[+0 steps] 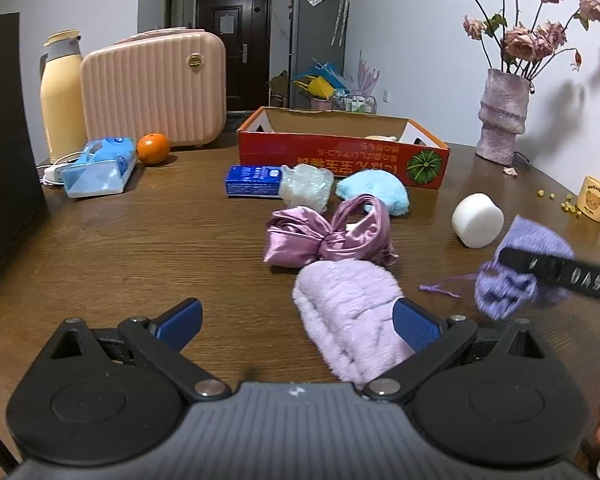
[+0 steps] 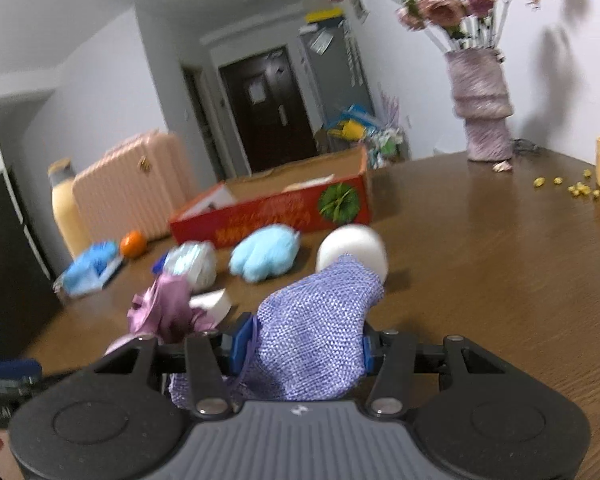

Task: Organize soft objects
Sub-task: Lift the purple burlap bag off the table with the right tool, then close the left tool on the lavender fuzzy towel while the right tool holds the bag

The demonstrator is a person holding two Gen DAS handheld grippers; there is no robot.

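Observation:
My right gripper [image 2: 306, 350] is shut on a purple knitted pouch [image 2: 320, 320], which bulges up between the blue pads; the pouch [image 1: 516, 276] also hangs off the table at the right of the left wrist view. My left gripper [image 1: 298, 320] stands open low over the table, with a fuzzy lilac slipper [image 1: 348, 312] lying against its right finger. Beyond it lie a shiny pink satin bundle [image 1: 328, 236], a fluffy light blue piece [image 1: 374, 192], a pale crinkled bundle [image 1: 306, 186] and a white foam cylinder [image 1: 478, 220]. An open red cardboard box [image 1: 342, 156] sits behind them.
A pink ribbed case [image 1: 154, 88], a yellow thermos [image 1: 62, 96], an orange [image 1: 153, 149], a blue tissue pack [image 1: 100, 168] and a blue box [image 1: 254, 180] stand at the left. A vase of dried flowers [image 1: 502, 116] and a yellow mug [image 1: 598, 200] stand right.

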